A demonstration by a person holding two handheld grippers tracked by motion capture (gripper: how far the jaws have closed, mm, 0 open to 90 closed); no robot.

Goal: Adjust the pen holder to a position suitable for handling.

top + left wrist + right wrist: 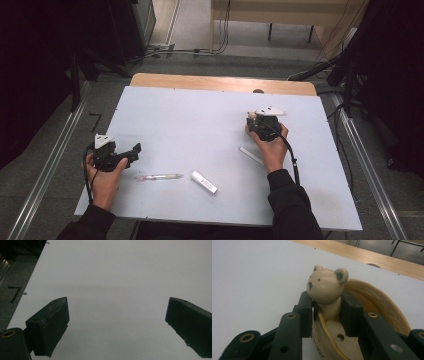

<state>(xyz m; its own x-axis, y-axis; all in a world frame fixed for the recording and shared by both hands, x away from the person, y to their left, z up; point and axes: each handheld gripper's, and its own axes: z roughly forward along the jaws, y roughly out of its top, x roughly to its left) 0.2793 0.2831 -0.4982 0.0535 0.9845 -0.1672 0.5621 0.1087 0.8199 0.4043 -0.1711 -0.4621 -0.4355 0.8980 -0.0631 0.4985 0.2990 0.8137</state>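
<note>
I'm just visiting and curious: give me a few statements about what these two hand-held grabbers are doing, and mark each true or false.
1. The right gripper has its fingers shut on the bear figure. True.
2. The left gripper holds a pen. False: its fingers stand wide apart over bare table, holding nothing.
3. The clear pen lies on the table between the two hands. True.
4. The white cap is clamped in the right gripper. False: it lies loose on the table beside the pen.

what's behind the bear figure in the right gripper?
Behind the bear figure, clamped in the right gripper, rises a curved tan shell. The jaws hide the figure's lower part and the shell's base.
</note>
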